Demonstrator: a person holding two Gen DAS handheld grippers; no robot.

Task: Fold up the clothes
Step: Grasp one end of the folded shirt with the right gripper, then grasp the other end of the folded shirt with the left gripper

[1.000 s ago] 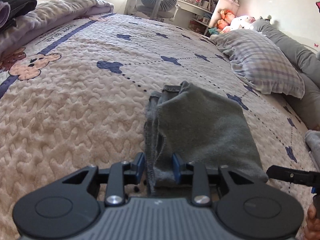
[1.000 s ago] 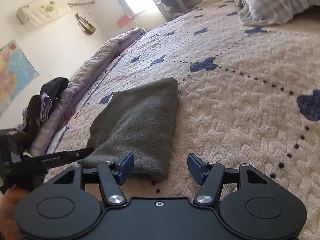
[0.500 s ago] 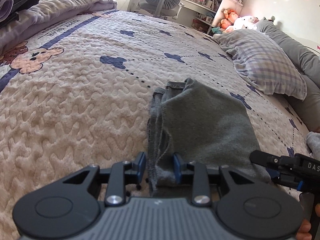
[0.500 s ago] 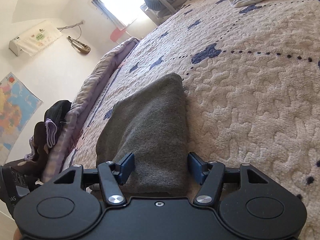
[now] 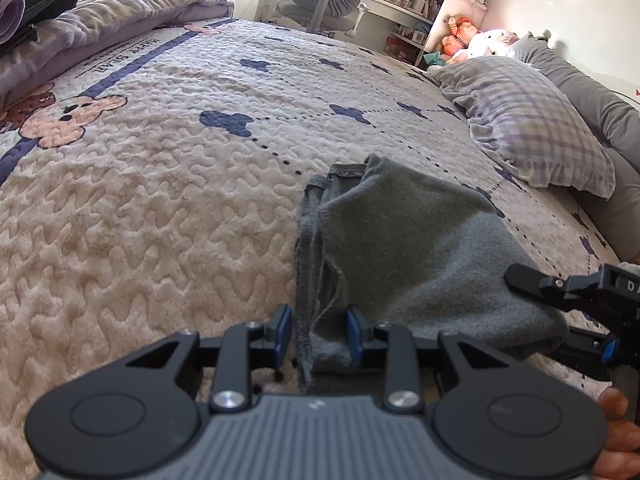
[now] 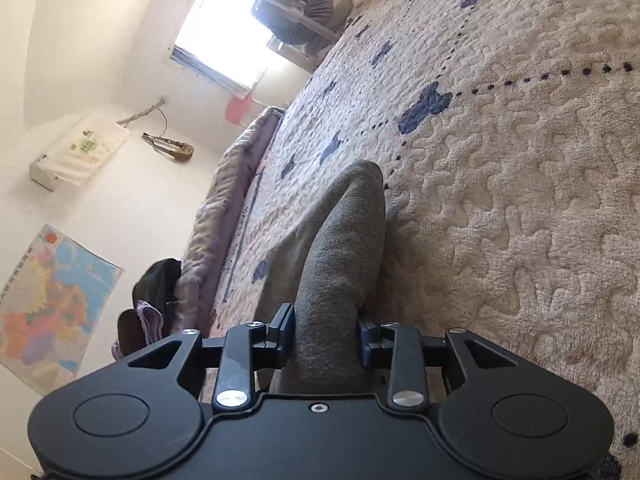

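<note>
Jaws first: your left gripper (image 5: 316,334) is clamped on the near edge of the grey garment (image 5: 404,248), and your right gripper (image 6: 323,334) is closing on its other near corner. From both, the folded cloth runs toward 12 o'clock across the bedspread (image 5: 160,200).

2 wrist fisheyes, low over bed (image 5: 160,208), sharing grey garment (image 5: 420,248) close-up.
</note>
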